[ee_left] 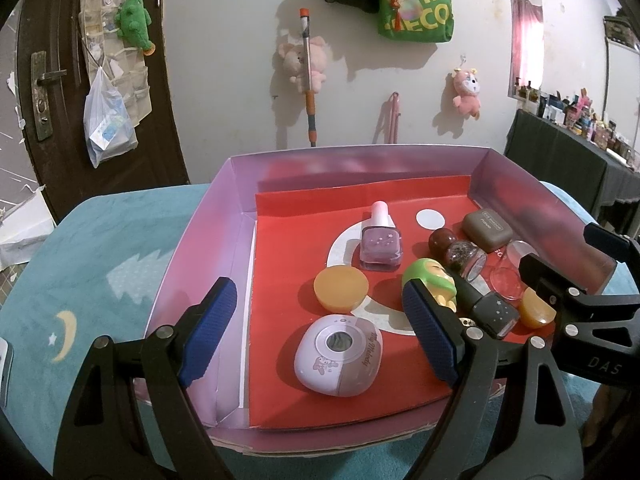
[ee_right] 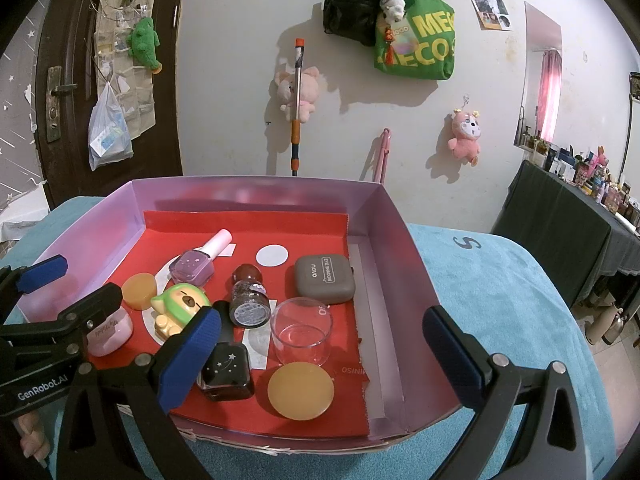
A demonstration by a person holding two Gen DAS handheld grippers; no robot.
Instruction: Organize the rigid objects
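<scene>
Bottles (ee_right: 227, 368), cup (ee_right: 301, 331) and compacts (ee_right: 325, 279) fill the tray (ee_right: 372, 216) mid-frame; both grippers' (ee_left: 320, 330) (ee_right: 320, 356) fingers stand apart, empty.

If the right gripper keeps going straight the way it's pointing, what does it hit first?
Probably the clear glass cup, centred between the right gripper's open fingers; the round amber disc lies nearer but lower, so depth is uncertain.

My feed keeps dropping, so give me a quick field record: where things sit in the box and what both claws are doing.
container: pink box with red liner, on blue cloth
left claw: open, empty, over purple case
right claw: open, empty, over glass cup and orange disc
far side: purple polish bottle, grey eyeshadow case
middle: green figurine, glitter bottle, black polish bottle
</scene>
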